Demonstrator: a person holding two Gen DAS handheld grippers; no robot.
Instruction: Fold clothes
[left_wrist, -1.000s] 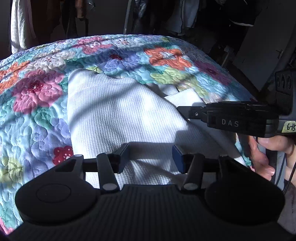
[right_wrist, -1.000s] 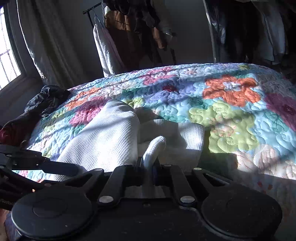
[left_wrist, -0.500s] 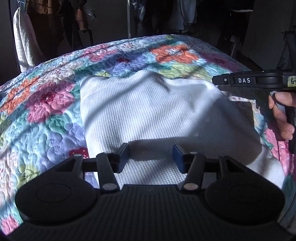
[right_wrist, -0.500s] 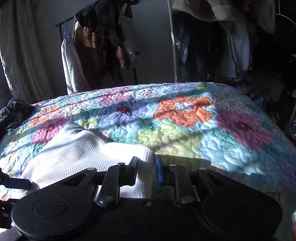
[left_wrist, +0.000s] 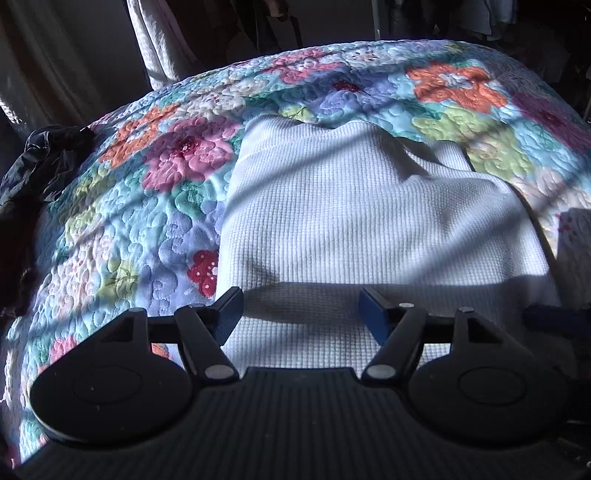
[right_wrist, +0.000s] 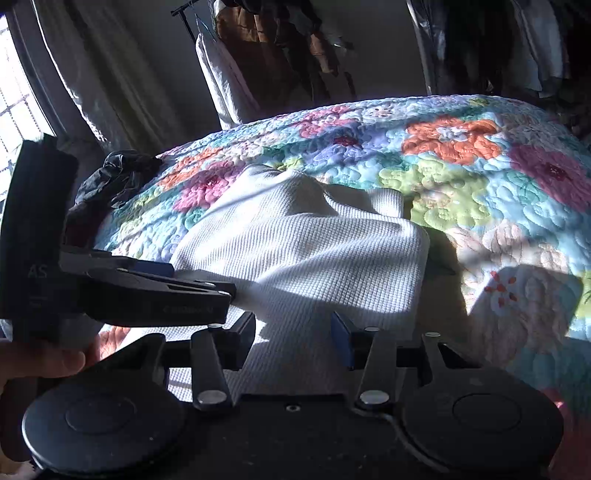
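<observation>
"AS" lettering on left gripper (right_wrist: 229, 291), white garment (right_wrist: 306, 254), floral quilt (right_wrist: 480, 192)

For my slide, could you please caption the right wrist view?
Right gripper, jaws opening and empty, over a folded white waffle-knit garment on a floral quilted bedspread; left gripper alongside.

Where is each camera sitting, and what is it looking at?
Left wrist view: sits on the left gripper, looking down over its opening, empty jaws at the white garment on the flowery quilt.
Right wrist view: sits on the right gripper, jaws opening and empty, facing the white garment; the left gripper and a hand show at left.
Both share: garment, quilt, dark clothes at the bed's left edge.
</observation>
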